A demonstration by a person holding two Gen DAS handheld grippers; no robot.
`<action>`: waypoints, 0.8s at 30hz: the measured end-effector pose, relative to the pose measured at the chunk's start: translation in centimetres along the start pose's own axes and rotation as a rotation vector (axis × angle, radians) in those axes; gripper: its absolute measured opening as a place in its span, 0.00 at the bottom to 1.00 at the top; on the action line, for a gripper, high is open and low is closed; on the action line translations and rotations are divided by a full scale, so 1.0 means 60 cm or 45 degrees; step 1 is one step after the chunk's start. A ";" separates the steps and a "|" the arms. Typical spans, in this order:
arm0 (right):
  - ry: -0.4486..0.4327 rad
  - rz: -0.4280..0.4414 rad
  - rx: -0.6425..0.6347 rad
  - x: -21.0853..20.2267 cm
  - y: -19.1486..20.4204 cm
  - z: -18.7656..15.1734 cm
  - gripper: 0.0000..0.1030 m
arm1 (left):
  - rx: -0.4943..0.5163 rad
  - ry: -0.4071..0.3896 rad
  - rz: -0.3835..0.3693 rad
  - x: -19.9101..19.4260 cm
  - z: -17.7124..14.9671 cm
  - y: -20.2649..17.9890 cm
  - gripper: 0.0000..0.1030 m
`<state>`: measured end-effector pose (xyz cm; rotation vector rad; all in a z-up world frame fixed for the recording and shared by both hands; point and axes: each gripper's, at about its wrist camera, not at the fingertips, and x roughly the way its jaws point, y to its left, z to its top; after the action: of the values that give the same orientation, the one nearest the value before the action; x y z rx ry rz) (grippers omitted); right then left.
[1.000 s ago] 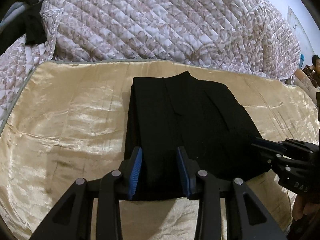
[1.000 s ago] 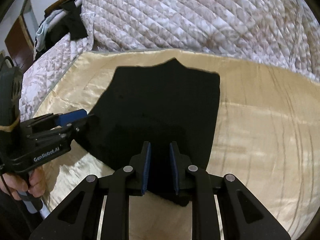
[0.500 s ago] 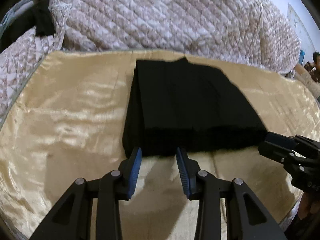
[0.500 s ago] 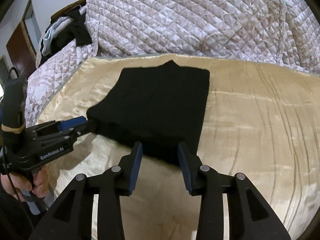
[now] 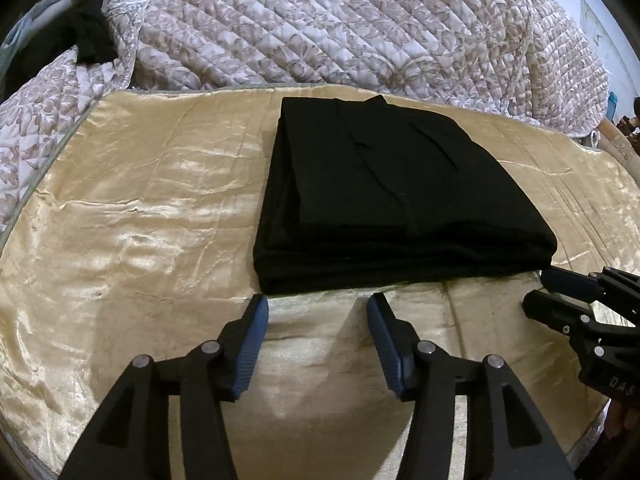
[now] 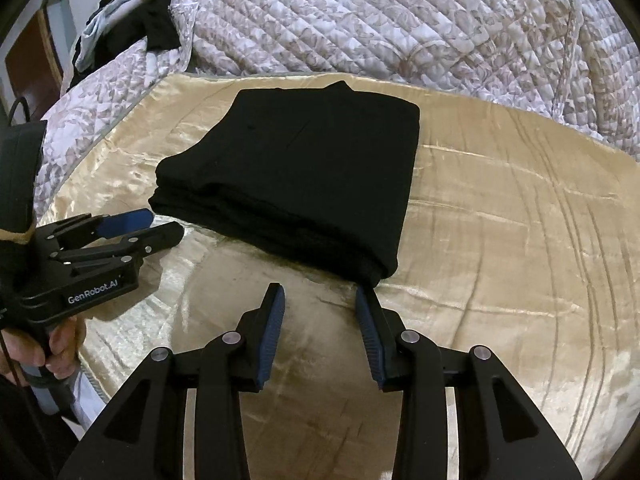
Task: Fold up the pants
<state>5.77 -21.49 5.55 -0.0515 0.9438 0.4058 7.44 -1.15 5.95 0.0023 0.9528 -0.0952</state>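
The black pants (image 5: pixel 384 196) lie folded into a thick rectangular stack on the gold satin sheet (image 5: pixel 140 208); they also show in the right wrist view (image 6: pixel 304 172). My left gripper (image 5: pixel 318 312) is open and empty, just short of the stack's near edge. My right gripper (image 6: pixel 320 300) is open and empty, just short of the stack's near right corner. The right gripper shows at the right edge of the left wrist view (image 5: pixel 560 292). The left gripper shows at the left of the right wrist view (image 6: pixel 160 224).
A quilted floral bedspread (image 5: pixel 360 24) is heaped along the far side of the sheet. Dark clothes (image 6: pixel 152 28) hang at the far left. The bed's near edge (image 6: pixel 92 384) runs below the left hand.
Both grippers have let go of the pants, opened and drawn back toward me. The stack now lies flat on the sheet.
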 end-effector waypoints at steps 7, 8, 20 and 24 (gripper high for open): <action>0.001 -0.003 -0.003 0.001 0.001 0.001 0.39 | -0.003 0.004 0.003 0.003 0.003 0.002 0.59; 0.001 -0.003 -0.002 0.001 0.001 0.001 0.39 | -0.005 0.005 0.003 0.003 0.003 0.003 0.60; 0.001 -0.002 -0.005 0.002 0.002 0.001 0.43 | 0.011 0.008 0.005 0.004 0.000 -0.001 0.63; 0.001 -0.004 -0.010 0.004 0.004 -0.001 0.44 | 0.017 0.010 0.005 0.004 0.000 -0.003 0.64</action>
<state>5.73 -21.19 5.36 -0.0604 0.9427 0.4071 7.53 -1.34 5.77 0.0171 0.9600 -0.0983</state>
